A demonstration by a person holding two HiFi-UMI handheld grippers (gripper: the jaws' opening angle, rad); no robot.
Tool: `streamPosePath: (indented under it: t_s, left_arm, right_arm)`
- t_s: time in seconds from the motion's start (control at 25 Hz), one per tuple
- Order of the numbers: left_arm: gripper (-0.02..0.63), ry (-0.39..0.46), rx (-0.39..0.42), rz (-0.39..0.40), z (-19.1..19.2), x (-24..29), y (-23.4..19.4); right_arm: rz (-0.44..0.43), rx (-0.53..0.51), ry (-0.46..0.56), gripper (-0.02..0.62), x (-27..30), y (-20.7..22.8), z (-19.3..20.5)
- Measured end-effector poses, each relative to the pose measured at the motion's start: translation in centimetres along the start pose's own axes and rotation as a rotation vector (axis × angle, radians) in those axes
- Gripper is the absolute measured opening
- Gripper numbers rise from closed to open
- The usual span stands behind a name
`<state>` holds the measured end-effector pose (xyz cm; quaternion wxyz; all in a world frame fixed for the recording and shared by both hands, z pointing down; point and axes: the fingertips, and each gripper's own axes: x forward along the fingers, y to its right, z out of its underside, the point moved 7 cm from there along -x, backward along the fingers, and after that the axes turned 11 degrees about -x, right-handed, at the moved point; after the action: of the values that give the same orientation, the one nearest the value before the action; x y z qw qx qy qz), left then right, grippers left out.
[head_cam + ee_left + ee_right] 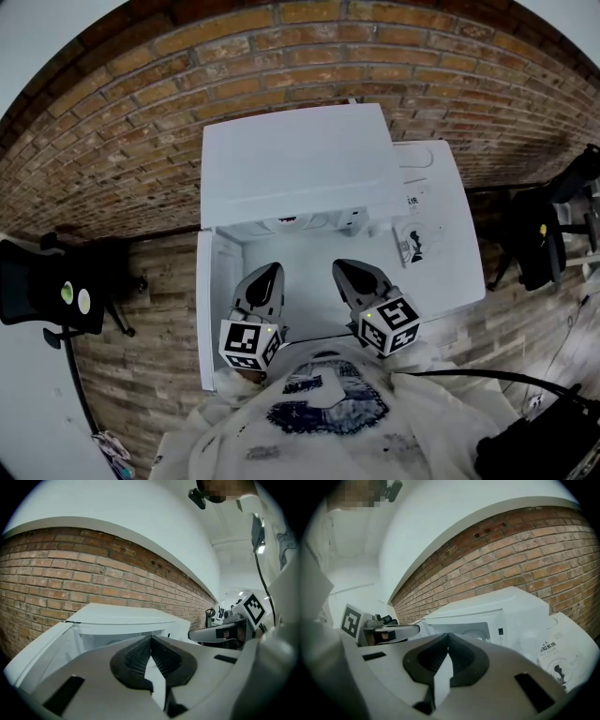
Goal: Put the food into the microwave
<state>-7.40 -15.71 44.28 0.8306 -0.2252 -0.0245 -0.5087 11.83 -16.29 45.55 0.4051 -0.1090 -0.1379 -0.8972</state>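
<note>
Resting inside the open microwave [295, 159], a round dish [287, 222], probably the food, is showing only faintly; it is looking light and rigid, best taken by its rim. The left gripper [272, 270] and right gripper [343, 266] are hovering in front, both with jaws closed on nothing.

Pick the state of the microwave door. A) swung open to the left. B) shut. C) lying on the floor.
A: the microwave has its door standing open at the left in the head view, which leaves the cavity exposed.
</note>
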Motion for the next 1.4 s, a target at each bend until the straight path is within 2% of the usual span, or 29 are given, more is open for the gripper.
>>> streamPosePath:
  t_s: [0.44,0.76,1.04,1.4]
  left_arm:
    - [0.009,0.001,0.025,0.0,0.4,-0.2,0.3]
    - [0.009,-0.006,0.012,0.003,0.5,-0.2,0.1]
    - [0.009,0.002,0.04,0.015,0.3,-0.2,0.5]
    - [0.009,0.001,0.026,0.011,0.3,-0.3,0.1]
  right_arm:
    - [0.03,-0.034,0.015,0.014,-0.2,-0.4,0.0]
    - [0.033,-0.037,0.011,0.013,-0.2,-0.7,0.2]
    - [0.036,-0.057,0.003,0.013,-0.3,-0.9,0.2]
    - [0.039,-0.064,0.006,0.012,-0.1,-1.2,0.1]
